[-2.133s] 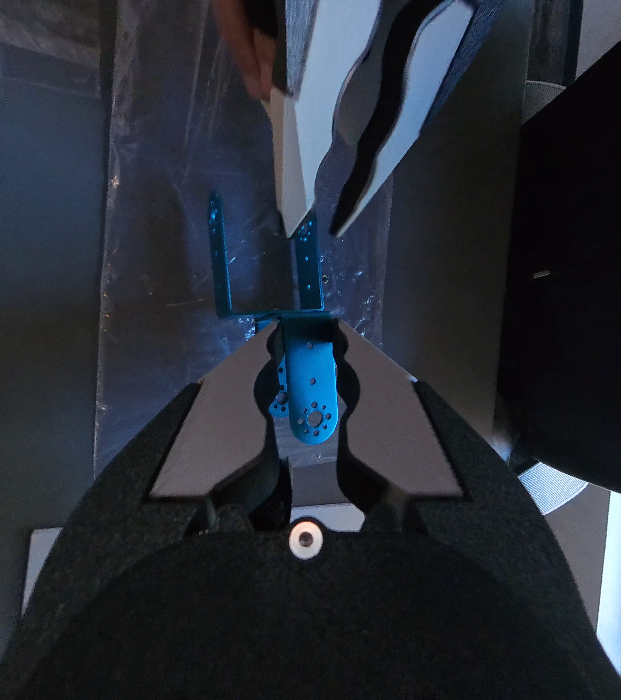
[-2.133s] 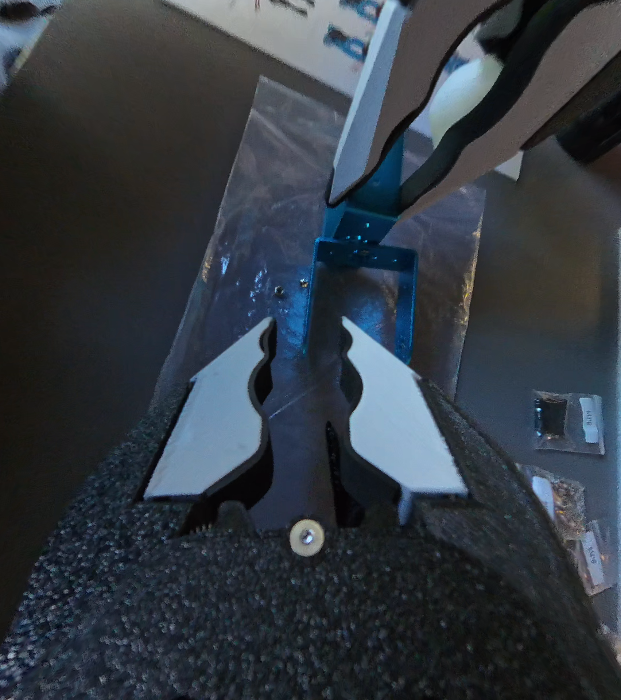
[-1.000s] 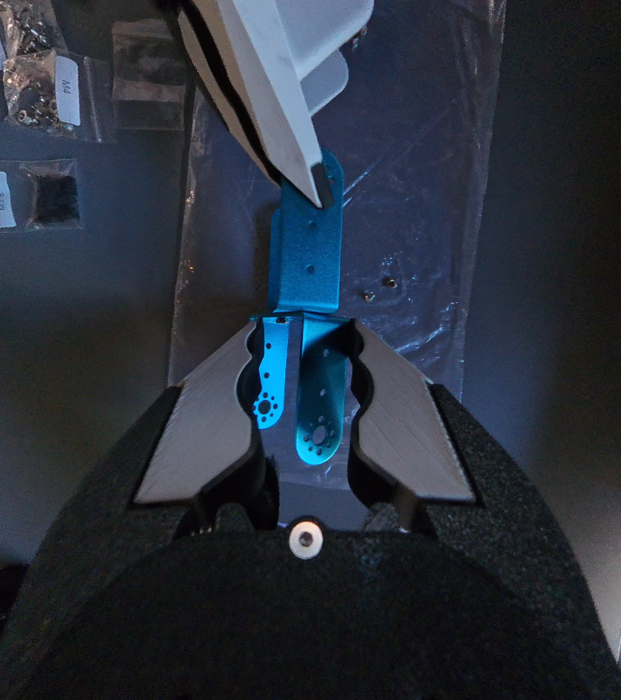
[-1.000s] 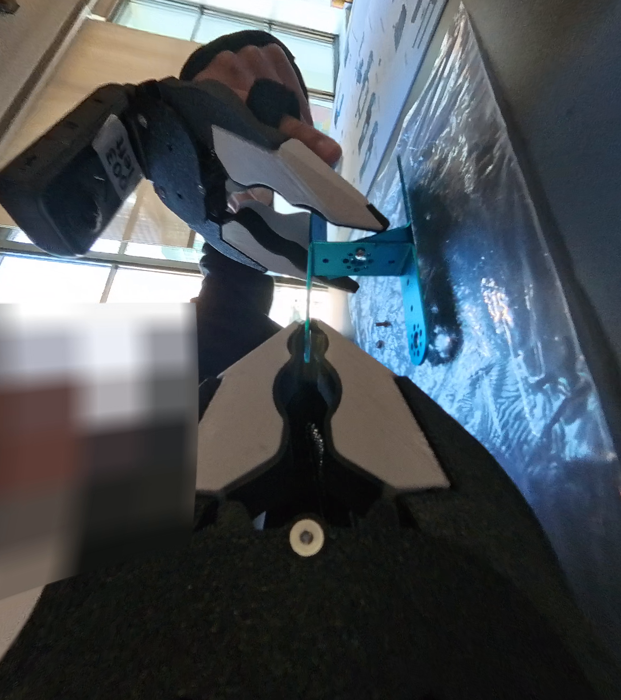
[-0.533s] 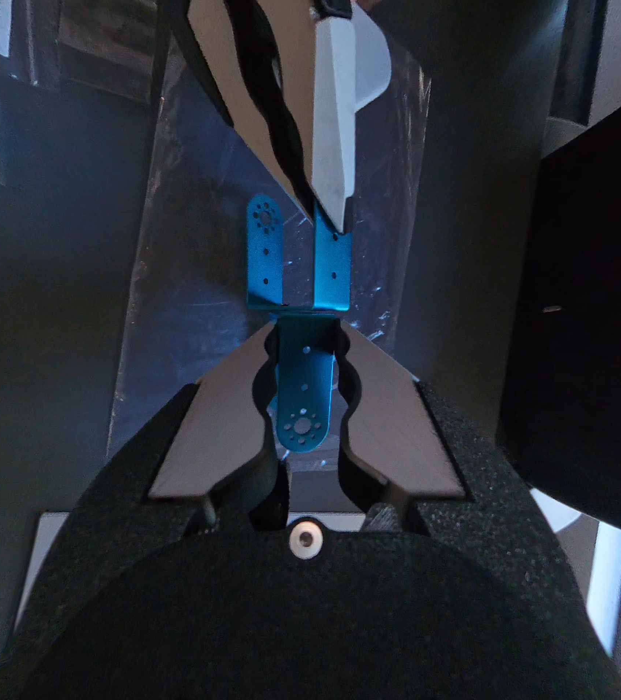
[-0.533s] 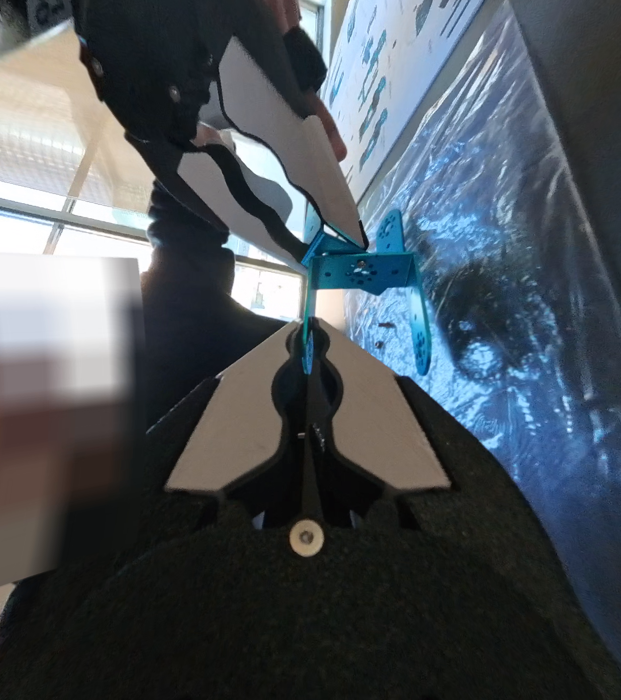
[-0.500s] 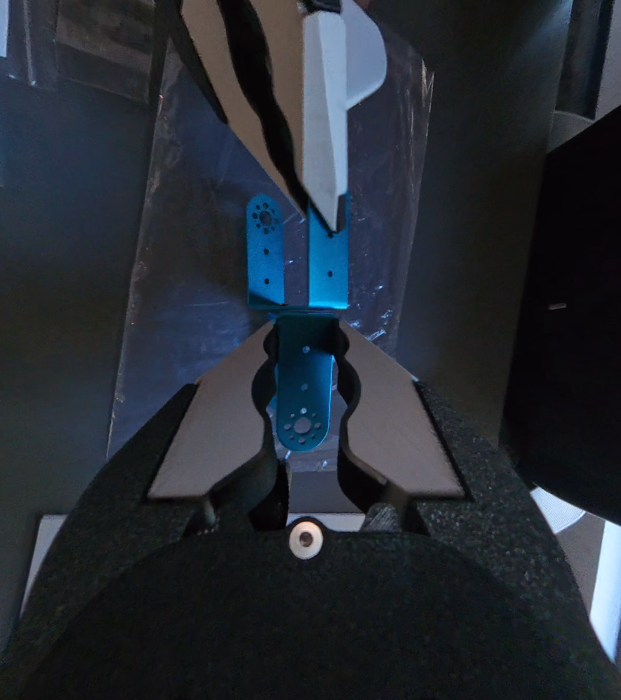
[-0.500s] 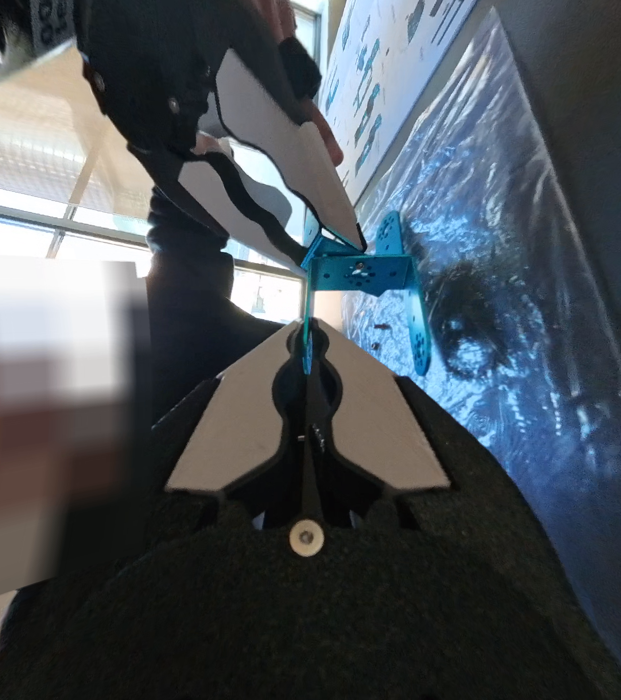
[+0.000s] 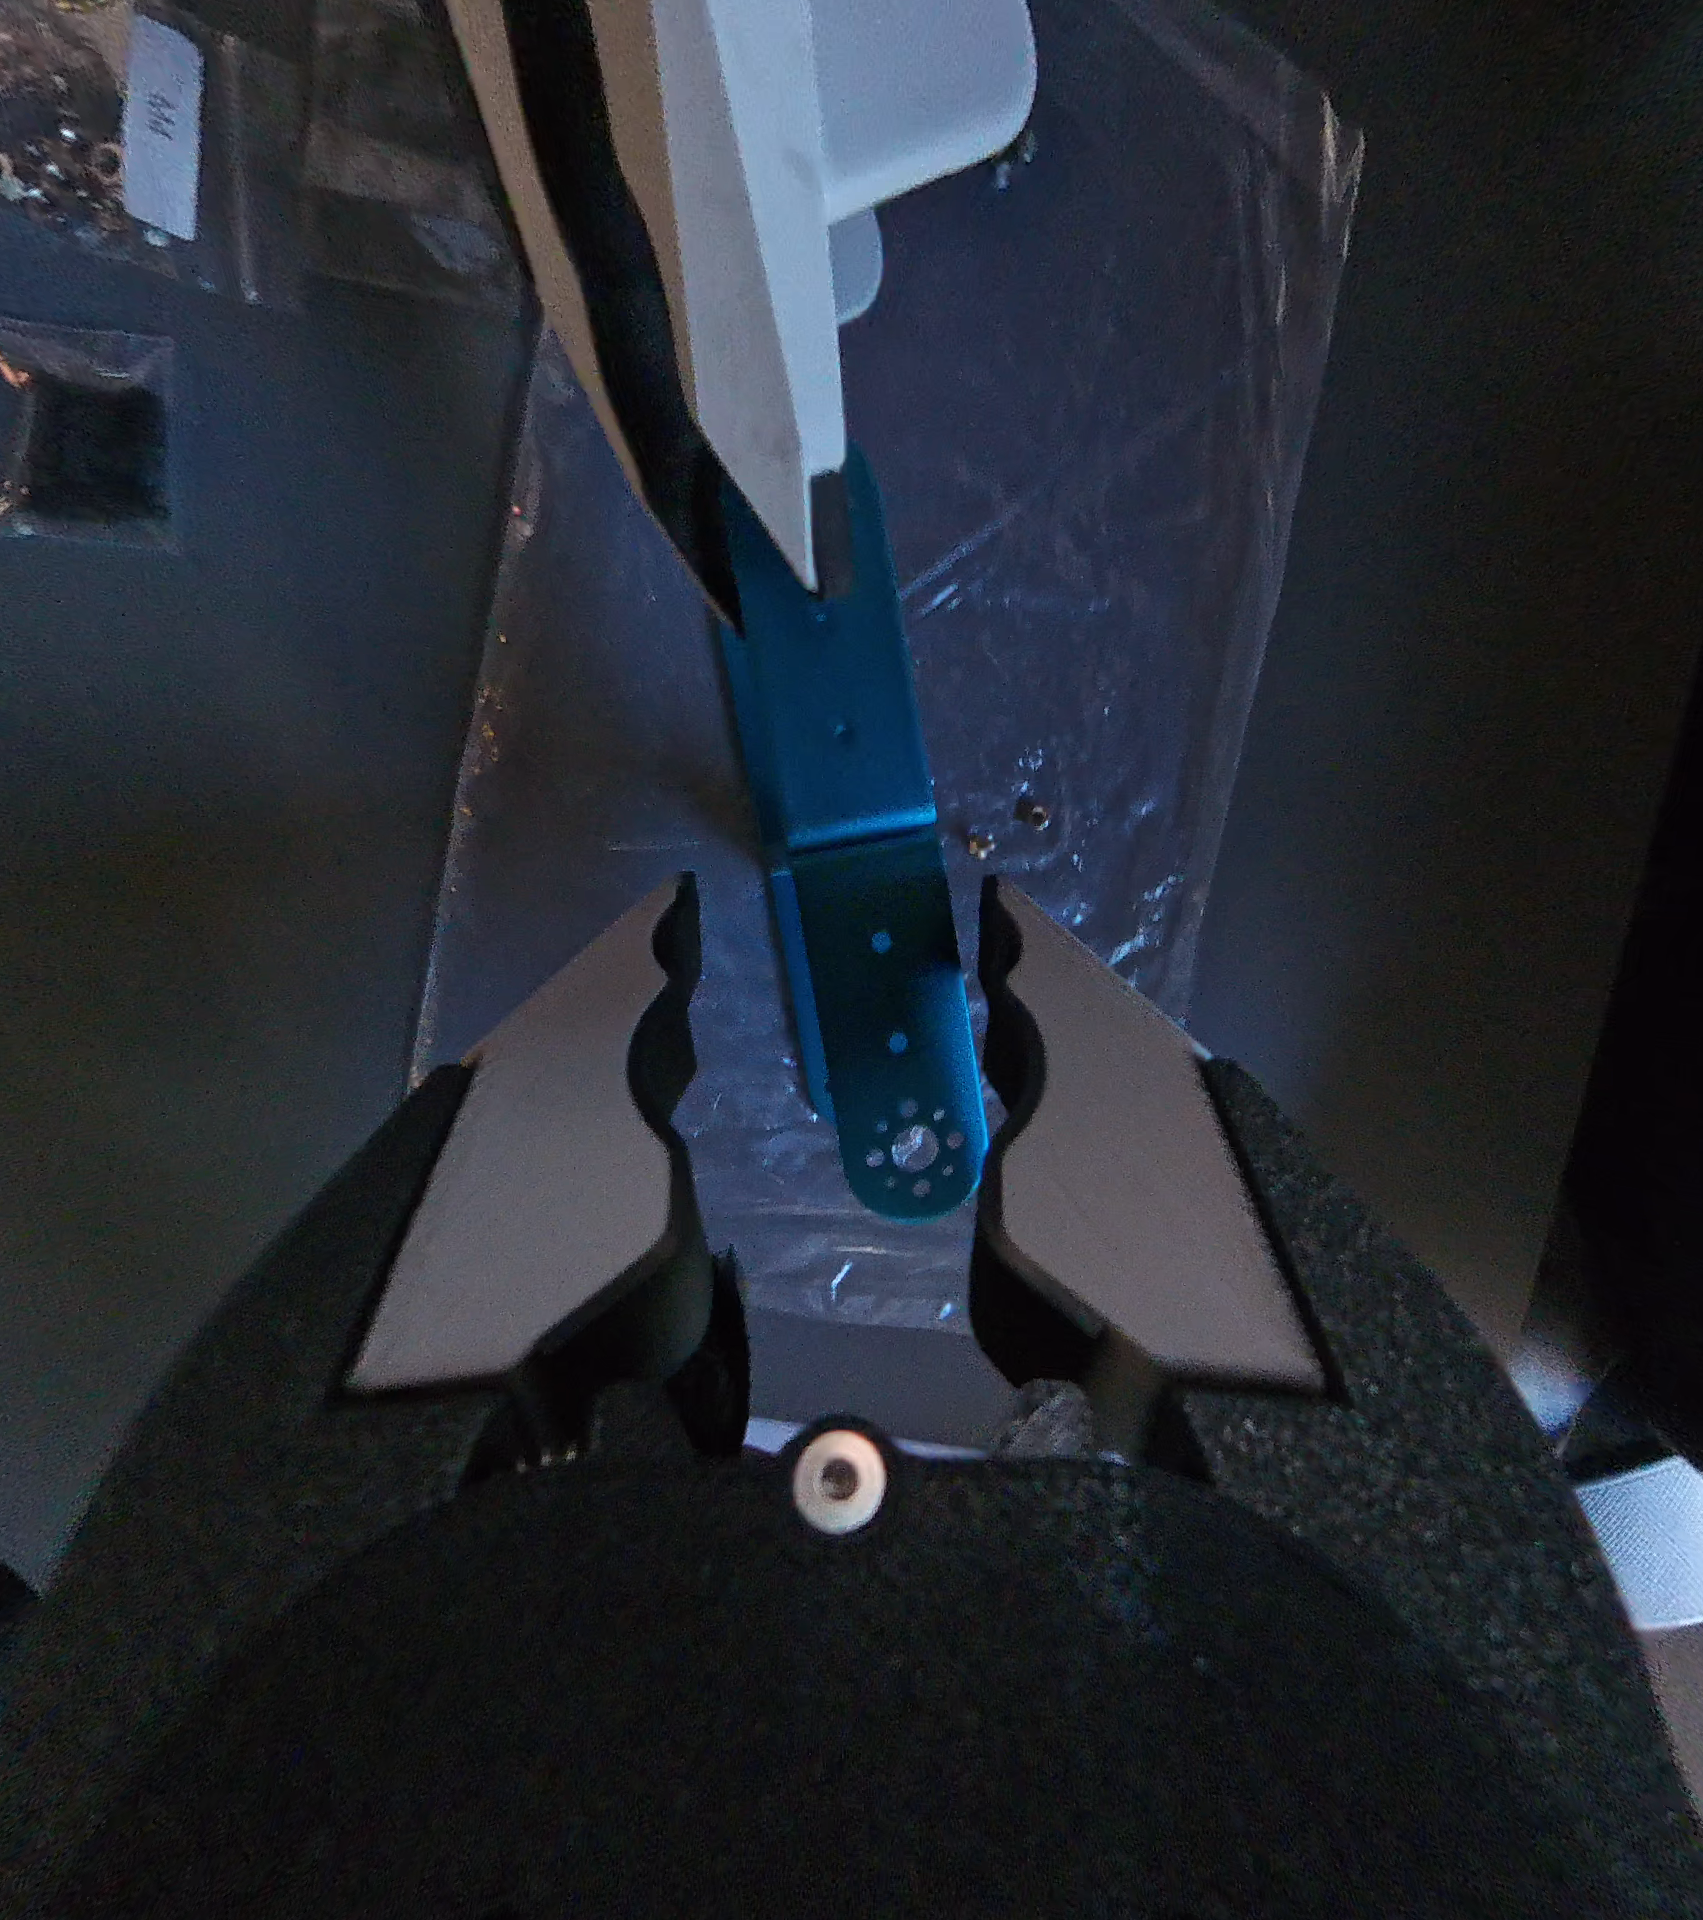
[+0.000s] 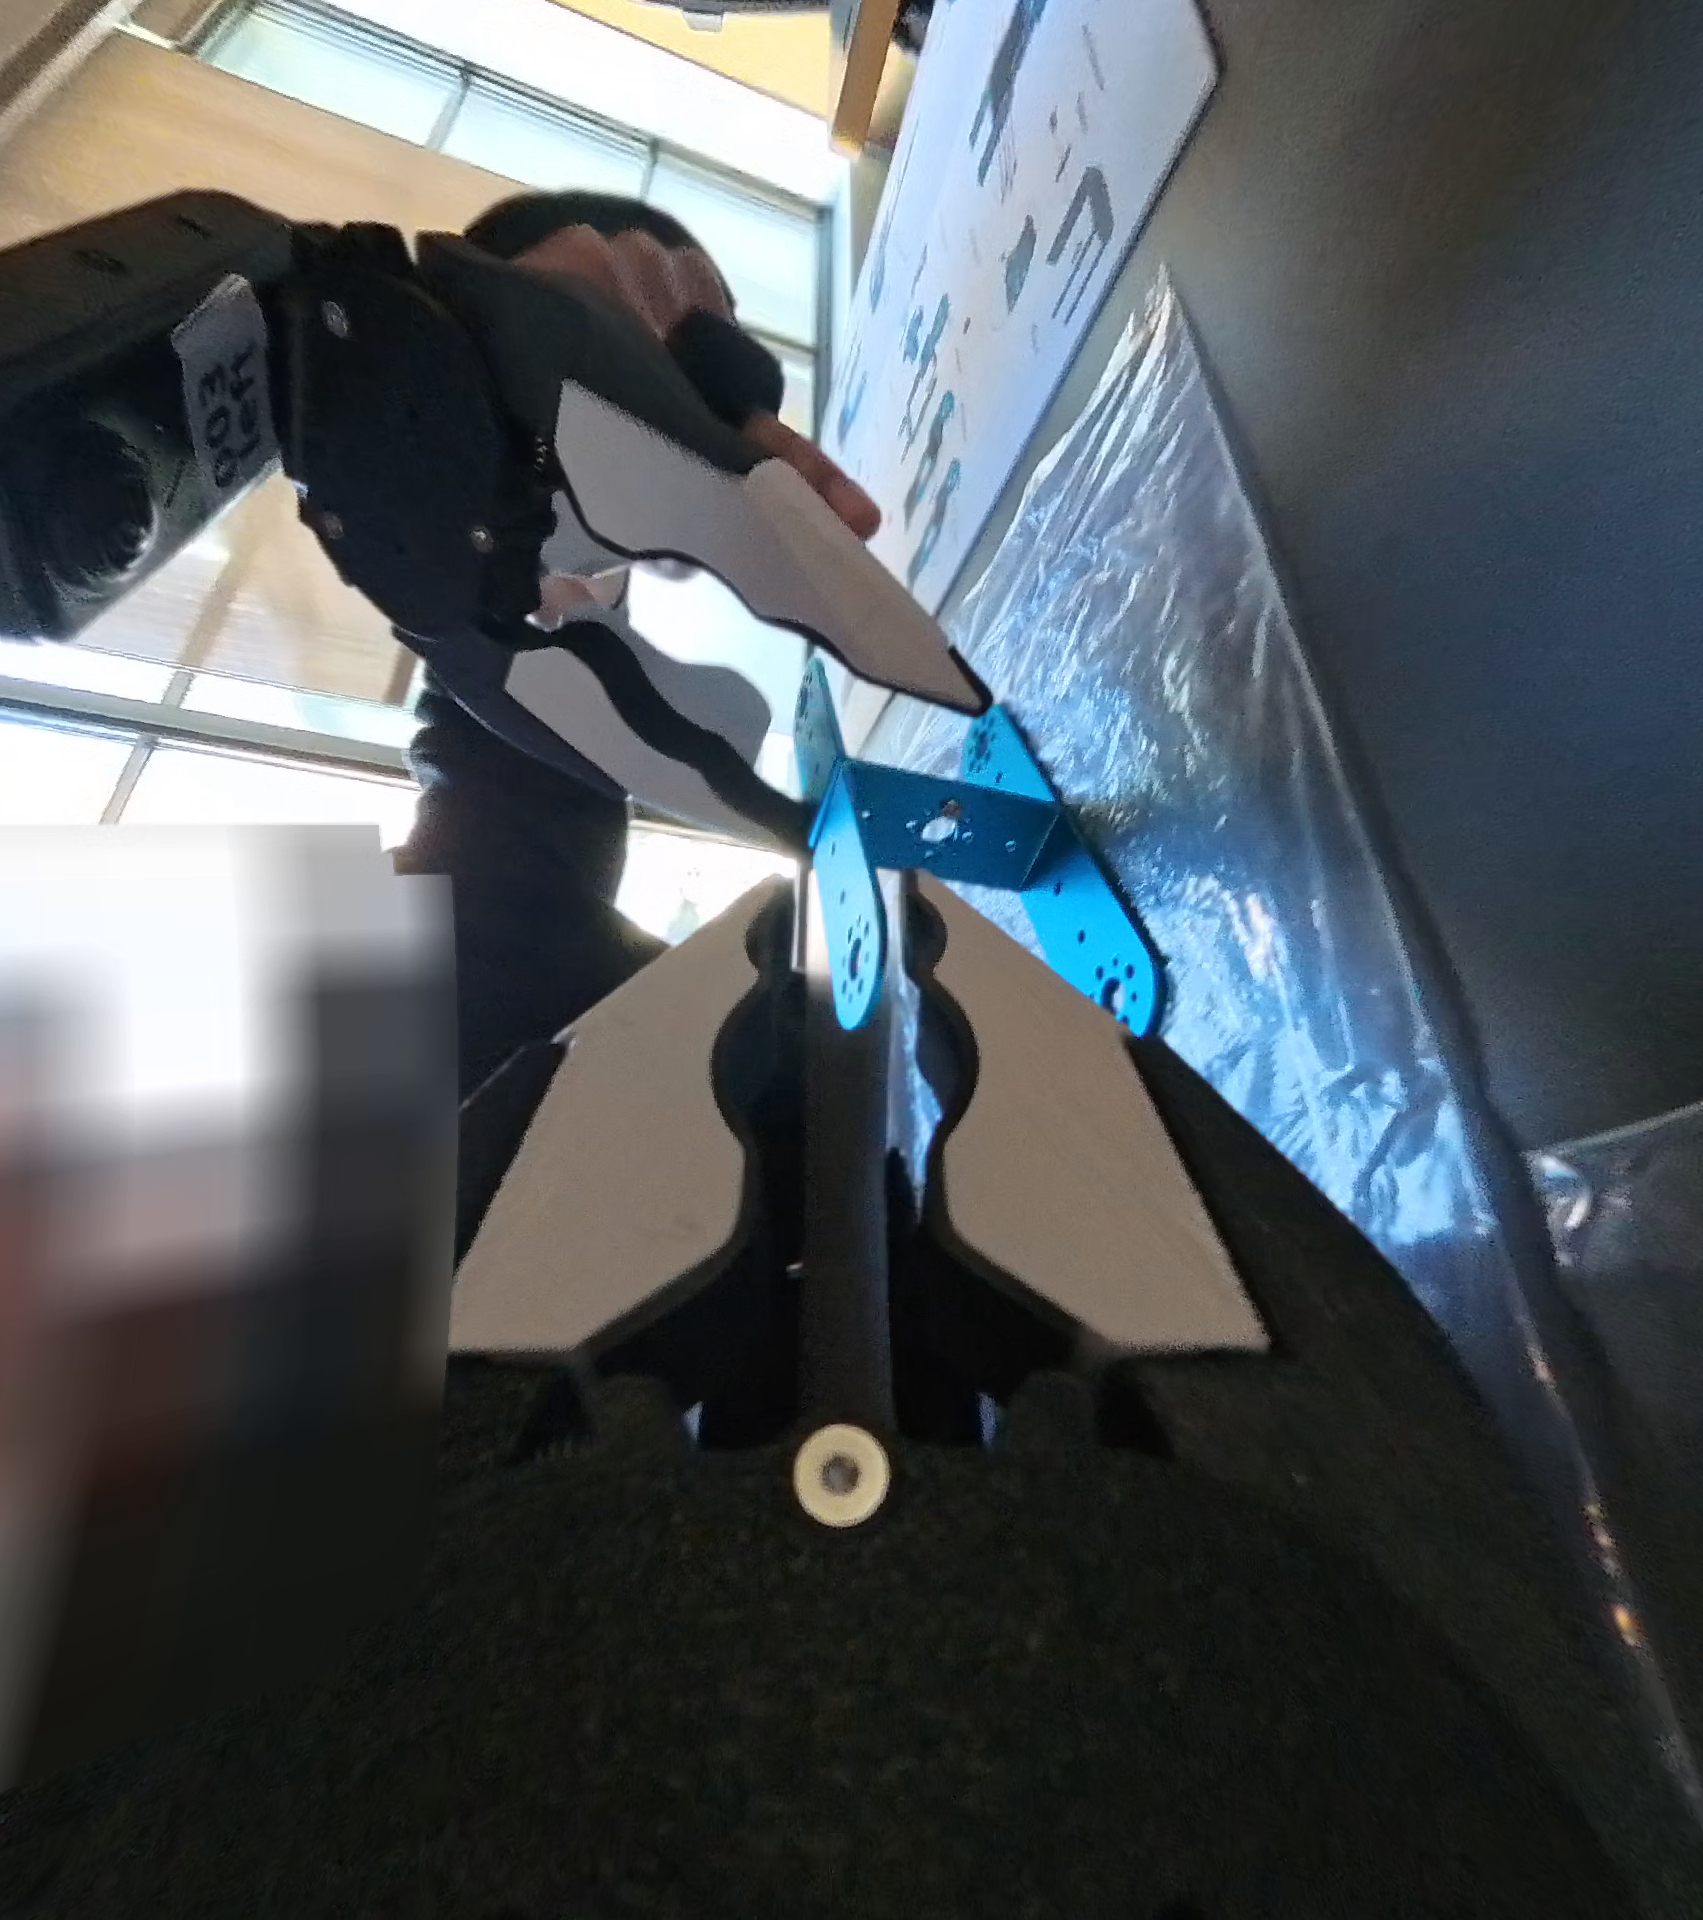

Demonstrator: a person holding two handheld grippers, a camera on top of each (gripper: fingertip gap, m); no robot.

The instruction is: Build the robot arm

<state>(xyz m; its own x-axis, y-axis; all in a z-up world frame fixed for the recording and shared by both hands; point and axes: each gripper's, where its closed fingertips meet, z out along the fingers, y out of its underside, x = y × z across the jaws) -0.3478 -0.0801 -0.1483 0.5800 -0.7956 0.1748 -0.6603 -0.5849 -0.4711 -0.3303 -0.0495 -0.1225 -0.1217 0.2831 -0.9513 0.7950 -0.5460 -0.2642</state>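
Left gripper (image 9: 836, 881) stands apart around the blue bracket (image 9: 878, 1039) – whether the right gripper (image 10: 849, 883) clamps it is unclear – so it could topple onto the desk (image 9: 203, 831)

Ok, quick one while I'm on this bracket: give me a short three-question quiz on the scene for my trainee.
1. True or false: the left gripper has its jaws clamped shut on the blue bracket.
2. What does the blue bracket rest on? A. a clear plastic sheet; B. a wooden tray; C. a red cloth.
3. Fill in: in the left wrist view, ___ small loose fasteners lie on the sheet beside the bracket.

Key: 1. False: the jaws stand wide apart, with one arm of the bracket between them. 2. A. 3. Two.
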